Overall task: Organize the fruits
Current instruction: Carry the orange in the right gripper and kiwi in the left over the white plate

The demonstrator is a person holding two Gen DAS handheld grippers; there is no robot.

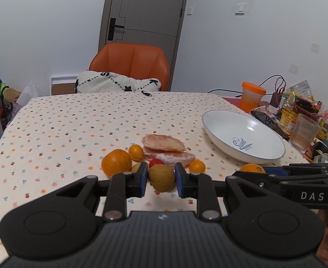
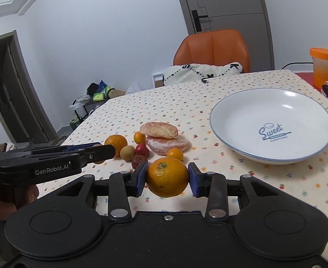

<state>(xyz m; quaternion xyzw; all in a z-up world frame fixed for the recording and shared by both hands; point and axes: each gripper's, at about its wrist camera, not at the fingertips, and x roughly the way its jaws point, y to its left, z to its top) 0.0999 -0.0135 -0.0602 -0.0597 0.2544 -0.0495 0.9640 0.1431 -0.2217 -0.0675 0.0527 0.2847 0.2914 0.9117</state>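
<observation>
Table (image 1: 74,122) with the dotted cloth carries everything; orange chair (image 1: 130,60) with a white cushion sits at its far edge.

White plate (image 2: 271,102), "Sweet" printed inside, sits on the right side of the cloth with nothing in it. It's apart from the fruit pile, off to the pile's right.

Your right gripper (image 2: 167,177): blue pads on both sides of a large orange (image 2: 167,176), pinching it. Can't tell whether the orange is lifted or resting on the cloth. It sits at the near edge of the pile, short of the plate.

Your left gripper (image 1: 161,177): pads bracket a brown-green round fruit (image 1: 161,177); left pad looks in contact, right pad close against it. From the right wrist view the left fingers hide that fruit almost fully, so I can't confirm the grip there.

Rest of the pile, centre of the cloth:
- two peeled citrus segments (image 2: 165,137), stacked, one on the other
- second orange (image 2: 116,143), left end of the pile
- small tan round fruit (image 2: 127,153), just right of that orange
- two kumquat-size yellow fruits (image 2: 139,137) (image 2: 175,154), one behind, one in front of the segments
- small red fruit (image 2: 142,149) and a darker red one (image 2: 138,160), touching or nearly

Orange cup (image 2: 323,69) with a lid stands past the plate.
</observation>
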